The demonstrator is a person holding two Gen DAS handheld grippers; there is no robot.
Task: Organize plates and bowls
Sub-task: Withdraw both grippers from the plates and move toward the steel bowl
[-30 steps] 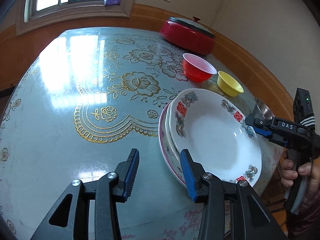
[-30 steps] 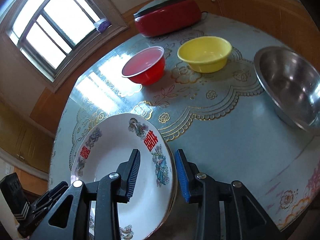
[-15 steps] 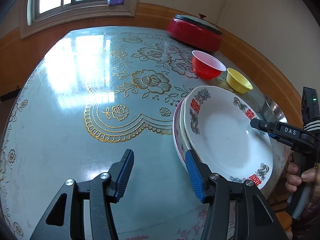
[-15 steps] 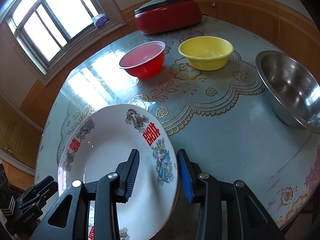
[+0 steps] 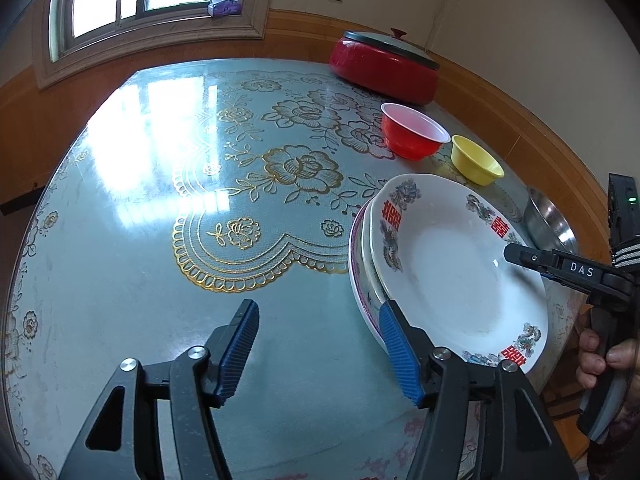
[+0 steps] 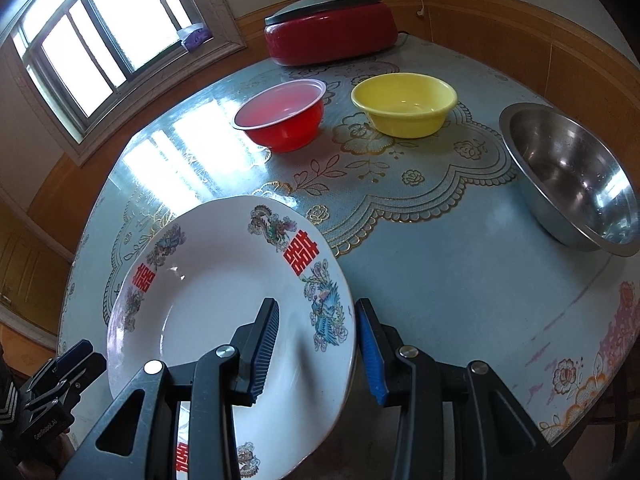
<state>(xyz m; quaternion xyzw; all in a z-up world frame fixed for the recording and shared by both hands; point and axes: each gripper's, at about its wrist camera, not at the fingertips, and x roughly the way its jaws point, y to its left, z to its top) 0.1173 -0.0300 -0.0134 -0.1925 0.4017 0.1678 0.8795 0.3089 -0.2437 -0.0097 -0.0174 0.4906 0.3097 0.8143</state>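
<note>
A white plate (image 5: 440, 264) with red characters leans on a stack of two plates (image 5: 358, 264) near the table's front right edge. In the right wrist view my right gripper (image 6: 318, 346) straddles this white plate (image 6: 208, 304) at its right rim, one pad inside and one outside, shut on it. My left gripper (image 5: 318, 348) is just left of the stack. Its jaws are opening with nothing between them, and its right finger (image 5: 396, 352) is at the stack's edge. The right gripper (image 5: 516, 258) also shows over the plate's far rim.
A red bowl (image 6: 280, 116), a yellow bowl (image 6: 404, 104) and a steel bowl (image 6: 572, 172) stand behind and to the right of the plates. A red lidded pot (image 6: 328, 36) sits at the back. A person's hand (image 5: 600, 356) holds the right gripper's handle beyond the table (image 5: 140, 240).
My left gripper's jaws have spread wider beside the stack. The right gripper has stayed on the white plate's rim with little movement.
</note>
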